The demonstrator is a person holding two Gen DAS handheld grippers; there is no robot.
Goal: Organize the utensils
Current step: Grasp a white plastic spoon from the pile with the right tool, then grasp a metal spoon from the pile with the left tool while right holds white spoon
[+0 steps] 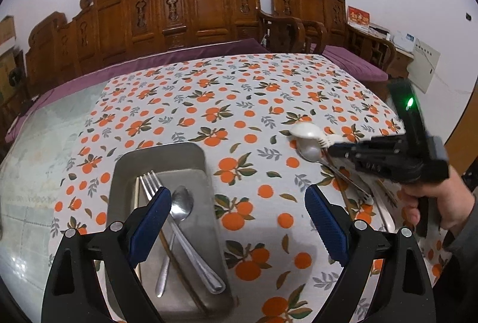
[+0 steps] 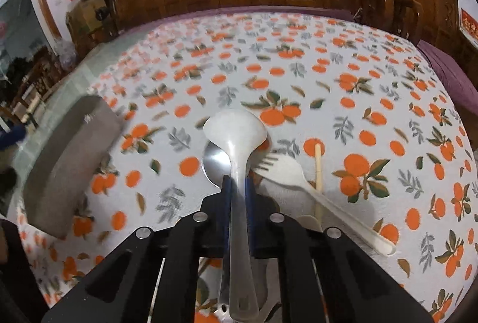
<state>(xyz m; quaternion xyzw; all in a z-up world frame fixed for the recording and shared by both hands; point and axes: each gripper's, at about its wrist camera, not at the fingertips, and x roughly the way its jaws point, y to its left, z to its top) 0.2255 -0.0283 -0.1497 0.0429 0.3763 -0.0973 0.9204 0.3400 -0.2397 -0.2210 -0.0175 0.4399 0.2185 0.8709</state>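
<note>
My right gripper [image 2: 238, 184] is shut on the handle of a white plastic spoon [image 2: 234, 129] and holds it above the tablecloth. Under it lie a metal spoon [image 2: 215, 163], a white plastic fork [image 2: 286, 173] and a pale chopstick [image 2: 318, 170]. In the left wrist view the right gripper [image 1: 331, 148] shows at the right with the white spoon [image 1: 301, 130]. My left gripper [image 1: 237, 200] is open and empty above a metal tray [image 1: 161, 152] that holds a metal fork [image 1: 149, 182], a metal spoon [image 1: 182, 202] and chopsticks.
The table has an orange-print cloth [image 1: 239, 96] and a bare glass strip [image 1: 44, 144] at the left. Carved wooden chairs [image 1: 203, 0] with purple cushions stand behind it. The tray [image 2: 68, 161] shows at the left of the right wrist view.
</note>
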